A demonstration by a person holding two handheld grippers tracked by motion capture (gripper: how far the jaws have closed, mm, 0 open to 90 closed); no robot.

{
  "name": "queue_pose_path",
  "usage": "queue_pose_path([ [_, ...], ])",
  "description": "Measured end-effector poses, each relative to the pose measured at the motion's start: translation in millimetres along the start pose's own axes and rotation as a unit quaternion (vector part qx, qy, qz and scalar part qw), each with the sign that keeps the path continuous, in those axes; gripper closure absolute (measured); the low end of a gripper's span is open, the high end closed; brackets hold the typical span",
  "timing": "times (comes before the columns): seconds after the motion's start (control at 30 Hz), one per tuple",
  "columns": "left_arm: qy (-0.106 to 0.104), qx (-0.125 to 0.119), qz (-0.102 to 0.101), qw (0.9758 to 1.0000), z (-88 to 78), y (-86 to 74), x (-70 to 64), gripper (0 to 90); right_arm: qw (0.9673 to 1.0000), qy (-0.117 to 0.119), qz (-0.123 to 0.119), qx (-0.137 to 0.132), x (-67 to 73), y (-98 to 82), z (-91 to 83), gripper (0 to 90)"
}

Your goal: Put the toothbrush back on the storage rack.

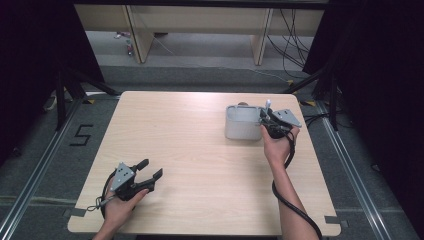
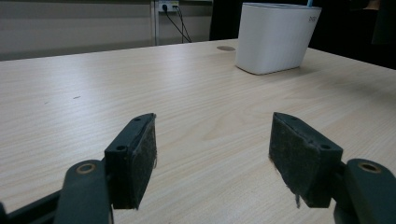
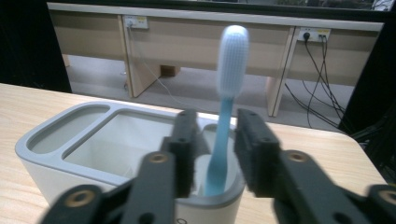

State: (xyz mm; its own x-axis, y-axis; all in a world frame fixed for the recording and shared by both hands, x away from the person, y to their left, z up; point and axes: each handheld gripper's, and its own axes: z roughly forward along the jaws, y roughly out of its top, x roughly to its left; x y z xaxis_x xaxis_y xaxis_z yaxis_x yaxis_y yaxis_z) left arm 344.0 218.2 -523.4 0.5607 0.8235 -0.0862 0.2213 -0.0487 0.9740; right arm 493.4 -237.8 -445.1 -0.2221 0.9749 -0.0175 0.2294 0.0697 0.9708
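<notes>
Between my right gripper's matte black pads, which stand parted and clear of it, a light-blue plastic toothbrush stands upright in the round end compartment of a white, round-cornered holder whose faint side lettering is too small to read. At the near left of the pale wood-grain table, my left gripper rests low with its jaws wide apart and nothing between them.
</notes>
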Motion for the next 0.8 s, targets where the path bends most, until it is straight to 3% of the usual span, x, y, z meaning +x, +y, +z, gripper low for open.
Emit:
queue_pose_path([
  [0.13, 0.0, 0.001, 0.0, 1.0, 0.0, 0.0, -0.4, 31.5, 0.9999, -0.009, -0.001, 0.012, 2.0, 1.3, -2.4, 44.4],
  [0.23, 0.0, 0.001, 0.0, 1.0, 0.0, 0.1, -0.4, 31.5, 0.9994, -0.019, 0.004, 0.029, 3.0, 2.2, -5.7, 37.5],
  [0.27, 0.0, 0.001, 0.0, 1.0, 0.0, 0.1, -0.4, 31.5, 0.9995, -0.015, -0.004, 0.028, 1.4, 2.4, -6.0, 36.7],
  [0.43, 0.0, 0.001, 0.0, 1.0, 0.0, 0.1, -0.5, 31.5, 0.9992, -0.001, 0.007, 0.038, 3.5, 0.4, -13.9, 36.4],
  [0.47, 0.0, 0.002, 0.0, 1.0, -0.2, 0.1, -0.5, 31.5, 0.9991, 0.003, -0.005, 0.042, 2.1, 0.6, -15.6, 36.4],
  [0.5, 0.0, 0.002, 0.0, 1.0, -0.2, 0.1, -0.5, 31.5, 0.9989, 0.009, 0.004, 0.046, 2.1, -0.6, -17.9, 36.4],
  [0.8, 0.003, 0.005, 0.002, 1.0, -0.4, 0.3, -0.8, 31.5, 0.9966, 0.039, 0.002, 0.072, -4.0, -8.2, -44.7, 37.8],
])
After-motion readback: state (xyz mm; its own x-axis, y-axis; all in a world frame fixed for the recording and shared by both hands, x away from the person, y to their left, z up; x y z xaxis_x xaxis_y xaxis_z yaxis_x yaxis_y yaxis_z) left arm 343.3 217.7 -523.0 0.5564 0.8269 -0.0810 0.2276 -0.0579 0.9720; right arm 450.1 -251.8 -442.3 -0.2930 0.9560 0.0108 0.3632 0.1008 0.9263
